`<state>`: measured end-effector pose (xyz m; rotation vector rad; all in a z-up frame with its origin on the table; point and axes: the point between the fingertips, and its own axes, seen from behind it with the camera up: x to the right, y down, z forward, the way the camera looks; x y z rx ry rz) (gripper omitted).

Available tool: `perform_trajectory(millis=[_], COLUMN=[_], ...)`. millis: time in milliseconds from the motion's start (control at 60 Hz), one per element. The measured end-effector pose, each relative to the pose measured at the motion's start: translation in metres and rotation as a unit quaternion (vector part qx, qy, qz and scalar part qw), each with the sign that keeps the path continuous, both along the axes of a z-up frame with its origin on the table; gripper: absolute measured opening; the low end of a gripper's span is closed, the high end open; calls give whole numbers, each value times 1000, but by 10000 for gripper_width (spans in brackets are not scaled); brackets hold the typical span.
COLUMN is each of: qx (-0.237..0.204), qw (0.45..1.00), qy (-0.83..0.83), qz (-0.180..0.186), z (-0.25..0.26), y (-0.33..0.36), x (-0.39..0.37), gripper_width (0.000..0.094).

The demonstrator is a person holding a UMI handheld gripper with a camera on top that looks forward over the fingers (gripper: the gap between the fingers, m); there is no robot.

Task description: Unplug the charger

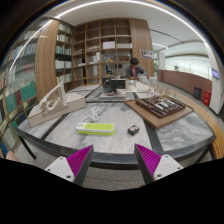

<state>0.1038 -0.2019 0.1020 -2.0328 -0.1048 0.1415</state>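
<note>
Gripper (112,160): fingers spread apart with magenta pads (78,159) facing inward, holding nothing, raised above the near edge of a pale desk (110,140). On the desk beyond the fingers: a flat yellow-green case (95,127) at centre, a small dark block (133,129) just to its right that may be the charger, though too small to tell, a tangle of white cable (97,113) farther back, white box-like frames (55,102) to the left, and a wooden tray (160,107) with dark parts to the right. Far end: a person (135,72) seated by a laptop (117,86), with wooden bookshelves (108,45) behind.
</note>
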Motion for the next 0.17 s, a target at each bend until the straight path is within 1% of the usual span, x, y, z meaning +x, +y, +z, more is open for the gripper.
perform_trajectory(millis=[117, 167], qx=[-7, -17], qw=[999, 999], qy=[27, 46], qz=[-15, -23], z=[-10, -19], y=[7, 9], x=[12, 17], gripper_width=[843, 836])
